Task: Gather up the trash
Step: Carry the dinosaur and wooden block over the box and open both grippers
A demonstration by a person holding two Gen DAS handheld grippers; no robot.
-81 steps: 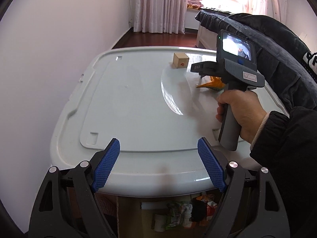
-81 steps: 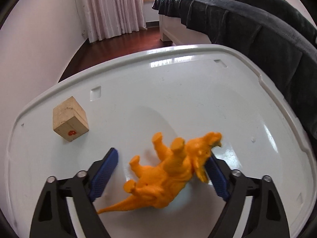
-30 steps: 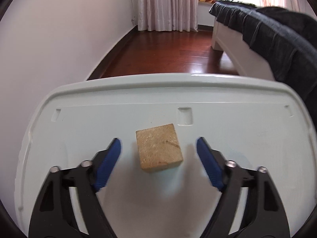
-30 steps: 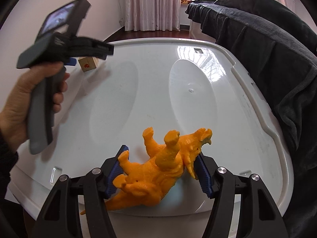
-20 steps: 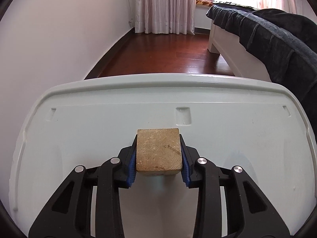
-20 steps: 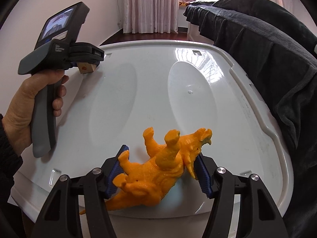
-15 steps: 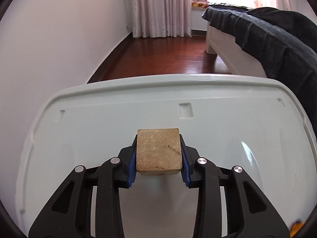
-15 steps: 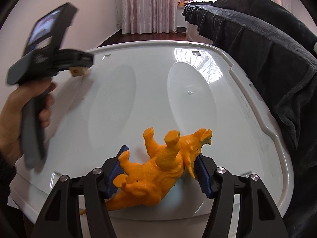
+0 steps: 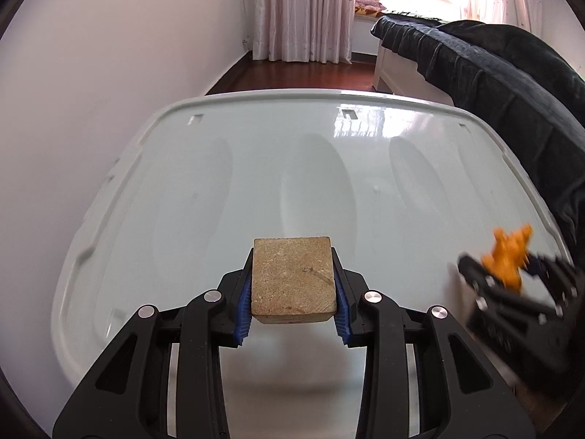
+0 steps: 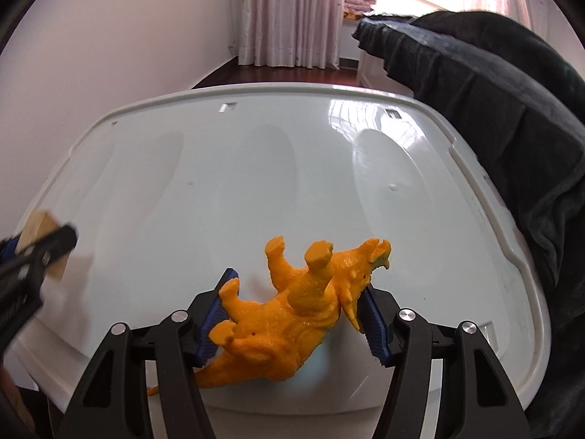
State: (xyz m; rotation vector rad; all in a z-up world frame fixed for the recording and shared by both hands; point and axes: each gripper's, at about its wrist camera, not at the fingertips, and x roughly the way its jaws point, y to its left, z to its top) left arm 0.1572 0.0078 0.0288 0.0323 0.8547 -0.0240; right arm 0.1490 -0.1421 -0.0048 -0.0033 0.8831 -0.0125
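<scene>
My left gripper is shut on a tan wooden cube and holds it above the near part of a glossy white plastic lid. My right gripper is shut on an orange toy dinosaur, which lies on its back with legs up, above the lid's near edge. The right gripper with the dinosaur shows blurred at the right of the left wrist view. The left gripper with the cube shows blurred at the left edge of the right wrist view.
A dark blanket drapes over a bed along the lid's right side, also in the right wrist view. A white wall runs along the left. Wooden floor and pink curtains lie beyond the far edge.
My left gripper closed on the cube, lifted it and pulled back toward the near edge. My right gripper, holding the dinosaur, shifted left and turned to face the far edge.
</scene>
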